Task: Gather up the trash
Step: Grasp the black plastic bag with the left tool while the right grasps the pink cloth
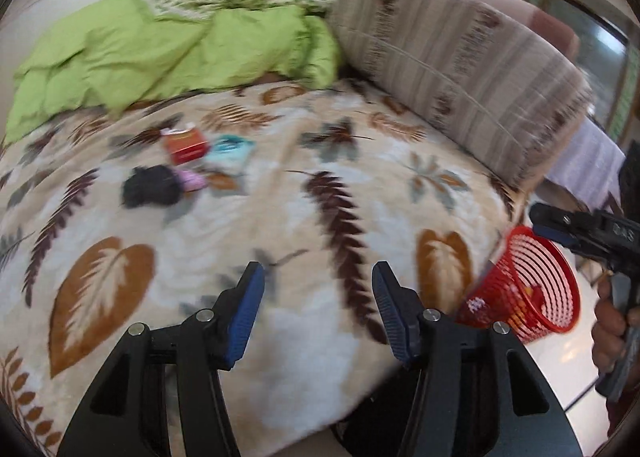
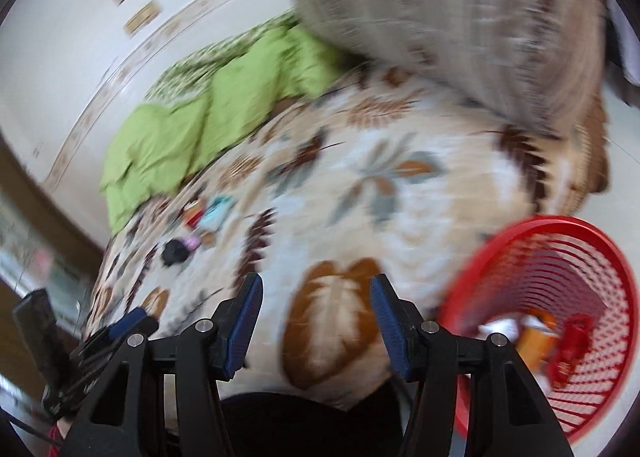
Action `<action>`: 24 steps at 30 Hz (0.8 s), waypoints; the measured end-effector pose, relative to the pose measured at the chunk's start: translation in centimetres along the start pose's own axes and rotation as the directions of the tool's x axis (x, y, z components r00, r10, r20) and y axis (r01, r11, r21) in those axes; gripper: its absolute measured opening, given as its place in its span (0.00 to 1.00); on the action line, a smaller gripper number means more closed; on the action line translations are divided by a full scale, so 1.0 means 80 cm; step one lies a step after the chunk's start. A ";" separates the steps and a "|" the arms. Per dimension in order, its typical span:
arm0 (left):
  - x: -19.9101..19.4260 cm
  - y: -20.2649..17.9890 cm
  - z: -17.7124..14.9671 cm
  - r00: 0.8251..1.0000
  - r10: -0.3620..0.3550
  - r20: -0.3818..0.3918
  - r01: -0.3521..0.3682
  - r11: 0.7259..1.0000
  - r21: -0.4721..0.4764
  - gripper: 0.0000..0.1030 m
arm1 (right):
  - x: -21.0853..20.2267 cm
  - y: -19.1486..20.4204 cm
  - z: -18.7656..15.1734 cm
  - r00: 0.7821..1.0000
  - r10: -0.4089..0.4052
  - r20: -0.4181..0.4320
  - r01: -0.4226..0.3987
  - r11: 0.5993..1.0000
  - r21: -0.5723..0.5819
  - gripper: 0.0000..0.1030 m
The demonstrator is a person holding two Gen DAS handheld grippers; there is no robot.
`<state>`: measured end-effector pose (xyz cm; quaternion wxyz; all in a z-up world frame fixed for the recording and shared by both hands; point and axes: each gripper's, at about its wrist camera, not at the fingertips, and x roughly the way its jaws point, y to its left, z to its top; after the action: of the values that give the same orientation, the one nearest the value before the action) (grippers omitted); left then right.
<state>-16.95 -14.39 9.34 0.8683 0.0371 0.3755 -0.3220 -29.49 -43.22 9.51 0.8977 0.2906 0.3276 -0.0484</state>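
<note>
On the leaf-printed blanket point(image 1: 320, 337) lies a small cluster of trash: a red box point(image 1: 186, 145), a teal wrapper point(image 1: 230, 149), a black clump point(image 1: 150, 187) and a pink piece point(image 1: 192, 179). The same cluster shows far off in the right wrist view, with the black clump point(image 2: 175, 251) nearest. A red mesh basket point(image 1: 528, 289) stands off the bed's right edge; it point(image 2: 560, 317) holds orange, white and red scraps. My left gripper point(image 1: 318, 273) hangs open over the blanket, empty. My right gripper point(image 2: 317, 283) is open and empty too, just left of the basket.
A crumpled green quilt point(image 1: 168, 53) lies at the back of the bed. A big striped bolster point(image 1: 460, 65) runs along the right side. A hand point(image 1: 608, 333) holds the right tool beside the basket. Light floor point(image 1: 568, 361) shows under the basket.
</note>
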 end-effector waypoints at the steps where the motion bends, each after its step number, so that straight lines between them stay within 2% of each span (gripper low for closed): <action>1: 0.002 0.017 0.001 1.000 0.017 0.003 -0.017 0.999 -0.028 0.53 | 0.010 0.015 0.001 1.000 0.013 -0.014 -0.014 1.000 -0.020 0.58; 7: 0.008 0.121 0.003 0.987 0.162 0.005 -0.159 0.973 -0.164 0.53 | 0.080 0.110 0.005 0.992 0.071 -0.104 -0.086 0.986 -0.145 0.58; 11: 0.008 0.175 0.004 0.970 0.244 0.001 -0.237 0.945 -0.225 0.53 | 0.150 0.173 0.010 0.974 0.114 -0.198 -0.155 0.966 -0.208 0.57; 12: 0.006 0.183 0.004 0.966 0.257 0.005 -0.249 0.940 -0.235 0.53 | 0.167 0.185 0.013 0.970 0.119 -0.212 -0.164 0.964 -0.211 0.50; 14: 0.001 0.204 0.005 0.959 0.282 0.011 -0.269 0.926 -0.266 0.53 | 0.208 0.210 0.018 0.961 0.128 -0.245 -0.185 0.956 -0.226 0.45; 19: -0.004 0.242 0.000 0.958 0.287 -0.014 -0.275 0.902 -0.333 0.53 | 0.295 0.258 0.026 0.947 0.091 -0.309 -0.188 0.935 -0.301 0.42; 24: -0.004 0.259 -0.003 0.963 0.266 -0.032 -0.258 0.891 -0.373 0.53 | 0.350 0.285 0.036 0.956 0.034 -0.292 -0.147 0.916 -0.374 0.40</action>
<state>-5.11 2.17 5.70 0.8984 -0.0817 0.4130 -0.1249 0.30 -23.06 5.19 0.8835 0.1241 0.4401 0.1016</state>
